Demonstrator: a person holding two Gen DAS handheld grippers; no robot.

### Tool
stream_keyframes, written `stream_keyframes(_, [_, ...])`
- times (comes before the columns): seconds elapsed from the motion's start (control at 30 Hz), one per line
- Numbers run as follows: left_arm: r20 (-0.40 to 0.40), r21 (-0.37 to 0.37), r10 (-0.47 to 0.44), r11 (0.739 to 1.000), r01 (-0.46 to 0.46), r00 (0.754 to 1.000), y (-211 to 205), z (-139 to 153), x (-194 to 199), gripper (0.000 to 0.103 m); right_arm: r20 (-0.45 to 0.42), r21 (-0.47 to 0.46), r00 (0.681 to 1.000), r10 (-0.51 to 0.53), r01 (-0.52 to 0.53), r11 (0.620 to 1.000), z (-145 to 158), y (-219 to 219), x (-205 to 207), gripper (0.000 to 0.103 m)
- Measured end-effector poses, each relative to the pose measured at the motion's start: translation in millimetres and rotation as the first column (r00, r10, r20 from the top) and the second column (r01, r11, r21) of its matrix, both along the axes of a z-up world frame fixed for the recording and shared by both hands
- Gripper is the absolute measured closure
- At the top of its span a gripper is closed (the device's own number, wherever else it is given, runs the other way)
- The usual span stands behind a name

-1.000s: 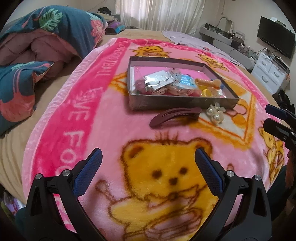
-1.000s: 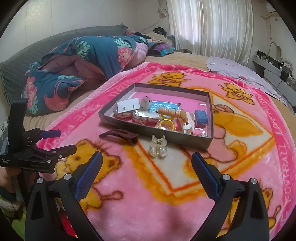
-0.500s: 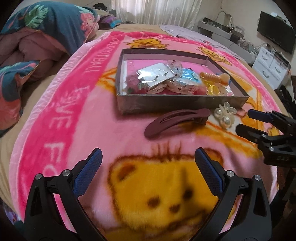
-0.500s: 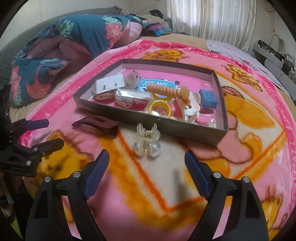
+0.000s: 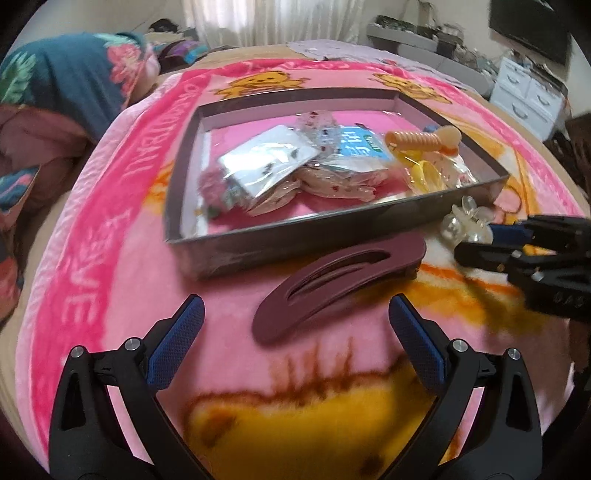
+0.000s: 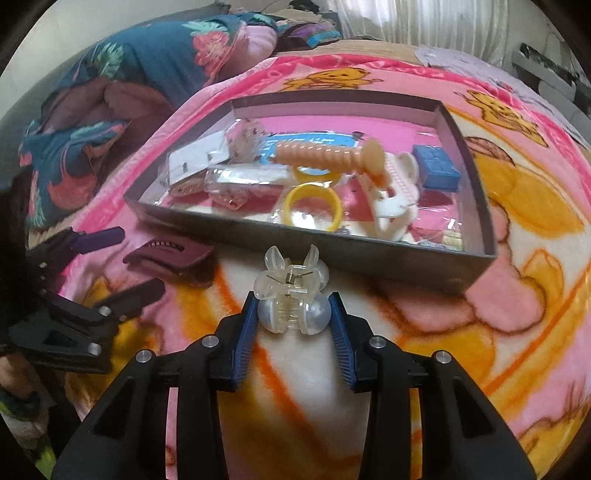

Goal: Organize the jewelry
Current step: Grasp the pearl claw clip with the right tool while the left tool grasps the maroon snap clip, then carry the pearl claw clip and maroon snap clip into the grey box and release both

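A: Start near me. What has my right gripper (image 6: 293, 314) got?

B: Its jaws are closing on the clear plastic claw clip with two pearl balls (image 6: 291, 295); the blue pads (image 6: 245, 332) sit against the pearls on either side. The clip lies on the pink teddy-bear fleece blanket (image 6: 424, 317), just in front of the near wall of the shallow grey cardboard box with a pink floor (image 6: 369, 254).

A: And my left gripper (image 5: 295, 332)?

B: Wide open, nothing between its pads. It hovers over the blanket with the long maroon plastic snap hair clip (image 5: 332, 280) just ahead of it. That clip also lies just outside the box's near wall, to the left of the claw clip.

A: Inside the box?

B: A yellow plastic ring (image 6: 312, 206), a ridged peach hair clip (image 6: 325, 155), a white claw clip (image 6: 395, 199), a small blue box (image 6: 436, 170) and several clear packets (image 5: 266, 162).

A: Beyond the box?

B: A rumpled dark floral duvet (image 6: 147, 55) at the far left of the bed, white curtains (image 5: 277, 18) behind.
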State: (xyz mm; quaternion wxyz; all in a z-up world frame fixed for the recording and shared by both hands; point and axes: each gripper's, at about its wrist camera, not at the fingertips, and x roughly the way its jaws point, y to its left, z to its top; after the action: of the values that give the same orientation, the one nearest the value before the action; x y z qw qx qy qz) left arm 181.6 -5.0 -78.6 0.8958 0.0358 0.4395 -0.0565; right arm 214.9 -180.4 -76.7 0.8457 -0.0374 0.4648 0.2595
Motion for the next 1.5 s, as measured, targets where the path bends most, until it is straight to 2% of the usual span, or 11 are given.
stream_keyframes(0.03, [0.003, 0.013, -0.012, 1.0, 0.012, 1.0, -3, -1, 1, 0.013, -0.004, 0.007, 1.0, -0.005, 0.005, 1.0, 1, -2, 1, 0.066])
stream_keyframes(0.2, [0.005, 0.05, -0.066, 0.997, 0.065, 0.998, -16, -4, 4, 0.041, -0.008, 0.031, 1.0, -0.02, 0.02, 0.999, 7, -8, 1, 0.066])
stream_keyframes(0.33, [0.021, 0.084, -0.096, 0.992, 0.094, 0.995, -25, -3, 5, 0.057, -0.002, 0.049, 1.0, -0.022, 0.022, 0.999, 12, -13, -2, 0.066])
stream_keyframes(0.4, [0.026, 0.087, -0.119, 0.989, 0.116, 0.993, -29, -1, 3, 0.078, 0.005, 0.061, 1.0, -0.026, 0.025, 0.998, 16, -16, -5, 0.066])
stream_keyframes(0.47, [0.021, 0.069, -0.144, 0.987, 0.142, 0.989, -32, 0, 1, 0.091, 0.016, 0.07, 0.999, -0.029, 0.028, 0.997, 20, -19, -7, 0.066])
stream_keyframes(0.57, [0.018, 0.06, -0.161, 0.985, 0.16, 0.987, -37, 0, -3, 0.093, 0.026, 0.088, 0.999, -0.038, 0.035, 0.995, 26, -25, -10, 0.066])
stream_keyframes(0.8, [0.006, -0.065, -0.168, 0.984, 0.168, 0.986, -34, 6, -14, 0.099, 0.037, 0.085, 0.999, -0.037, 0.033, 0.996, 29, -30, -19, 0.066])
stream_keyframes(0.93, [0.01, -0.101, -0.153, 0.983, 0.153, 0.988, -32, 12, -24, 0.1, 0.041, 0.085, 0.999, -0.024, 0.02, 0.996, 30, -29, -27, 0.066])
stream_keyframes(1.5, [0.023, -0.151, -0.058, 0.987, 0.06, 0.998, -1, 32, -56, 0.101, 0.069, 0.091, 0.997, 0.043, -0.05, 0.995, 38, -14, -52, 0.066])
